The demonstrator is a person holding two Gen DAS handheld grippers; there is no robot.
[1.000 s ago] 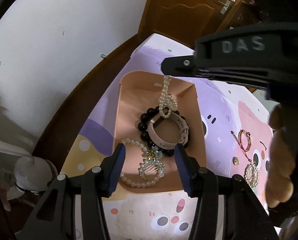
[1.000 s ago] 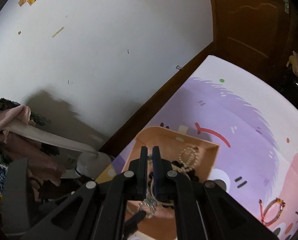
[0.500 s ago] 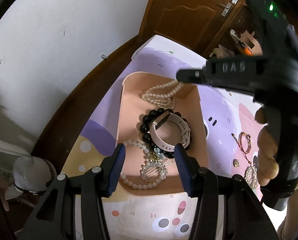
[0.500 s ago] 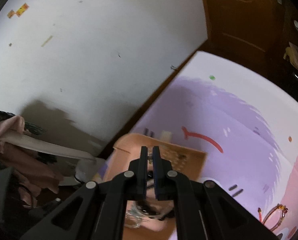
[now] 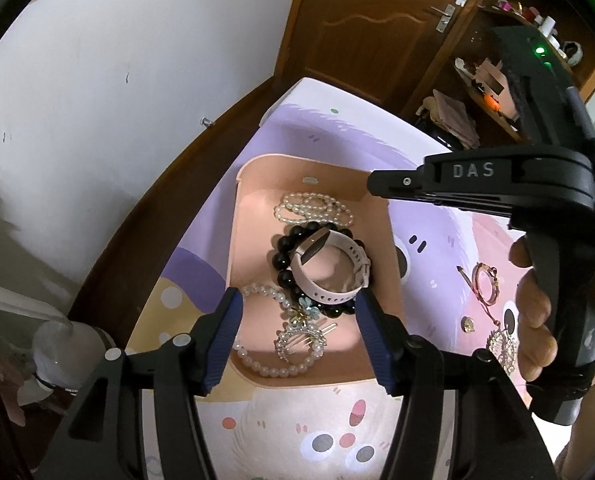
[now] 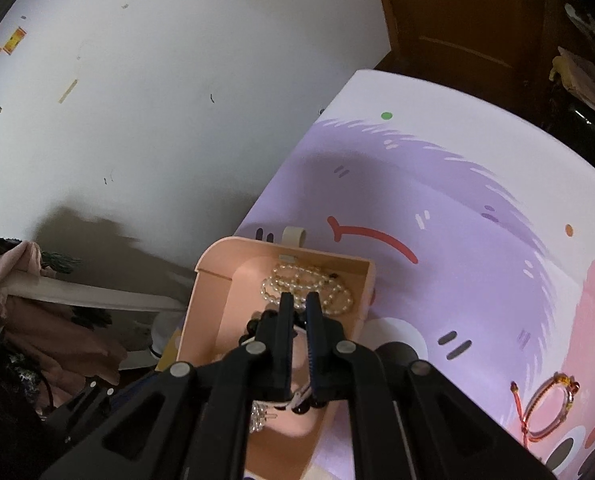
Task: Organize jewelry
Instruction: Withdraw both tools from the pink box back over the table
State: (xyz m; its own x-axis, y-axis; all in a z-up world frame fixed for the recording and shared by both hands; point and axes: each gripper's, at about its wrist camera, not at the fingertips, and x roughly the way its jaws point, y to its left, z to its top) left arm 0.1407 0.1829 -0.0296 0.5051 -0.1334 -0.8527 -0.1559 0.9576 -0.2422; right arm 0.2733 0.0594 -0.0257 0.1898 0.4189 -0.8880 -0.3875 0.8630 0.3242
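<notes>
A pink tray (image 5: 233,240) lies on a pastel cartoon mat. It holds a pearl string (image 5: 311,208) at its far end, a black bead bracelet (image 5: 283,252), a pale pink watch (image 5: 329,294), a crystal hair comb (image 5: 297,338) and a pearl bracelet (image 5: 265,366). My left gripper (image 5: 298,295) hovers over the tray's near end; its jaws are opening, with nothing gripped between them. My right gripper (image 5: 371,184) is shut and empty beside the tray's far right corner. In the right wrist view it (image 6: 299,298) points down at the pearl string (image 6: 305,284) in the tray (image 6: 213,272).
On the mat right of the tray lie a gold-and-red bangle (image 5: 485,282), a small gold stud (image 5: 468,324) and a crystal earring (image 5: 501,346). A hand (image 5: 533,320) holds the right gripper's handle. White wall left, wooden door and cluttered shelf behind.
The pearl string hung from my right gripper a second ago; now it lies loose in the tray's far end. The right gripper has drawn off to the right. My left jaws stand slightly wider.
</notes>
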